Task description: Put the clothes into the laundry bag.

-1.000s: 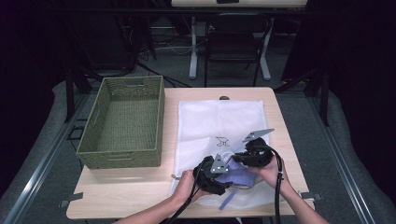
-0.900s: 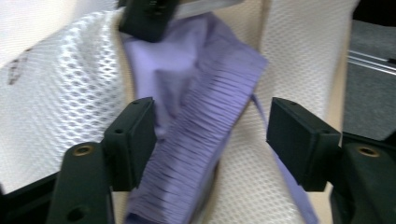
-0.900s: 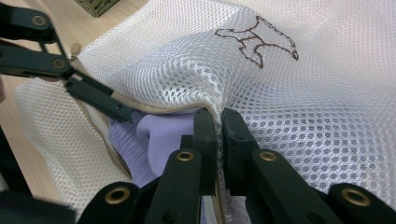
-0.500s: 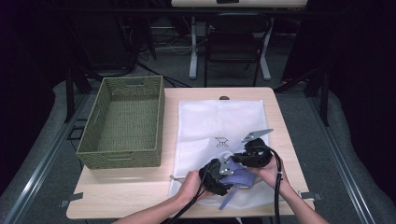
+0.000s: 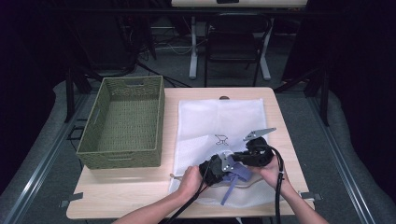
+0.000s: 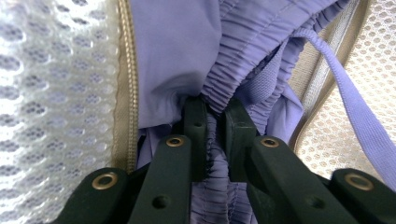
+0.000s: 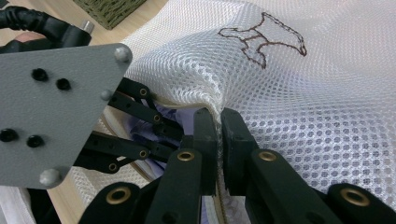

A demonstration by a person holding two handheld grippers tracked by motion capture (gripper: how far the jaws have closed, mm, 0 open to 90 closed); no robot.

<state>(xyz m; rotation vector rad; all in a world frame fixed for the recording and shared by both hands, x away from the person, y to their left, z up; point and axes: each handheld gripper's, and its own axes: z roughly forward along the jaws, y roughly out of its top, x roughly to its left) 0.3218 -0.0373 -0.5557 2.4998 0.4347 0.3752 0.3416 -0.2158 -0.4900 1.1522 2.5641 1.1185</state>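
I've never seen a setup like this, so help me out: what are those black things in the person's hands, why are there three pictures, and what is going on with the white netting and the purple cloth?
The black things are hand-held grasping tools, one in each hand, each with two jaws. One picture comes from a camera above the table; the other two come from small cameras riding on the tools, looking along their jaws.

On the wooden table lie a white mesh laundry bag and, beside it, a green woven basket.

The left tool has just been closing its jaws, and they now pinch the gathered waistband of a purple garment at the bag's zipped opening. The right tool is shut on the bag's mesh edge, holding it up. Whether the garment is going in or coming out, I cannot tell.
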